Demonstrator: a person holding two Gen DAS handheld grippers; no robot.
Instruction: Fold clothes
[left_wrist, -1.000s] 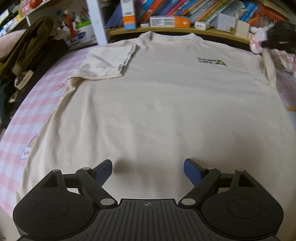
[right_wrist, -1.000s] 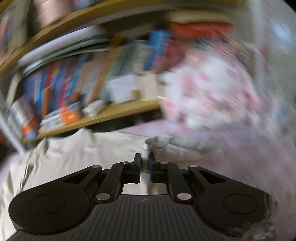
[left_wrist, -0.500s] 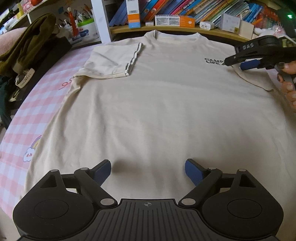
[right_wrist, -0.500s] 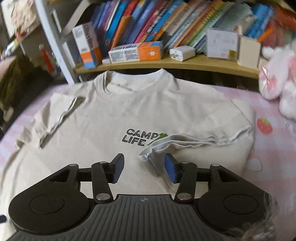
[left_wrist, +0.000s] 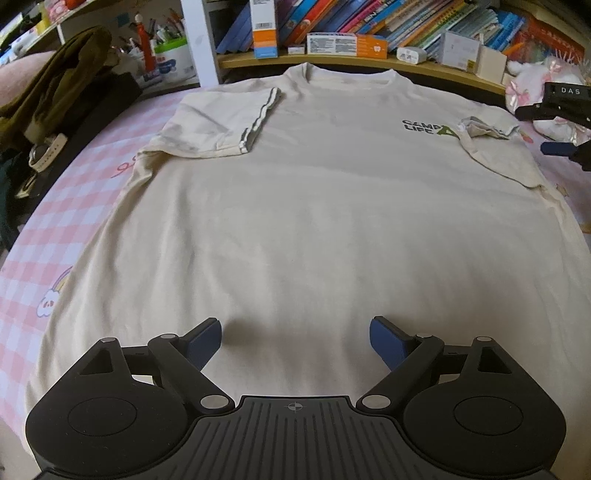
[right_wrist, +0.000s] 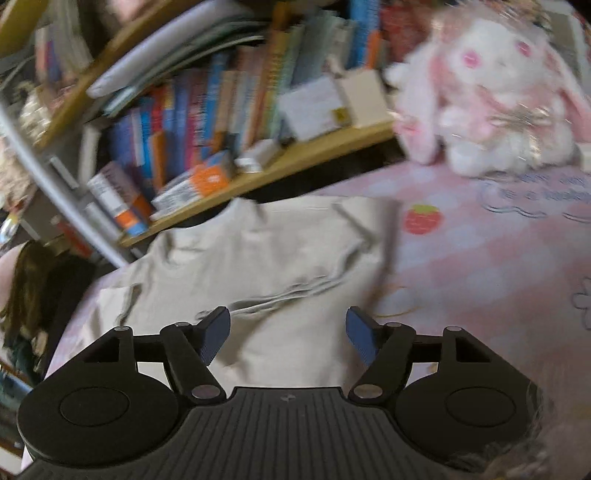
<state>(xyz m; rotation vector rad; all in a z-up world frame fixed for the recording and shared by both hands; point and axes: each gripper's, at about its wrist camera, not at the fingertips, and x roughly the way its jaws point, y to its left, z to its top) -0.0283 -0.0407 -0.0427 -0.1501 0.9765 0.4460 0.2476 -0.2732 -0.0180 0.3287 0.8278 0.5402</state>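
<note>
T-shirt (left_wrist: 303, 206) lies flat, front up, on pink checked bedsheet (left_wrist: 74, 206), collar toward bookshelf (left_wrist: 369, 62). Both sleeves folded inward onto chest. Left gripper (left_wrist: 295, 338) spread wide above lower hem area, nothing between pads. Right gripper (right_wrist: 288, 334) just been opening, now spread above folded right sleeve (right_wrist: 295, 291), cloth not pinched. Plush rabbit (right_wrist: 495, 99) beside shirt.

The left wrist view looks steeply down past the left gripper (left_wrist: 295, 341) from the T-shirt's (left_wrist: 314, 221) hem. The right wrist view, tilted and blurred, faces the bookshelf (right_wrist: 258, 173). Both share shirt and shelf.
</note>
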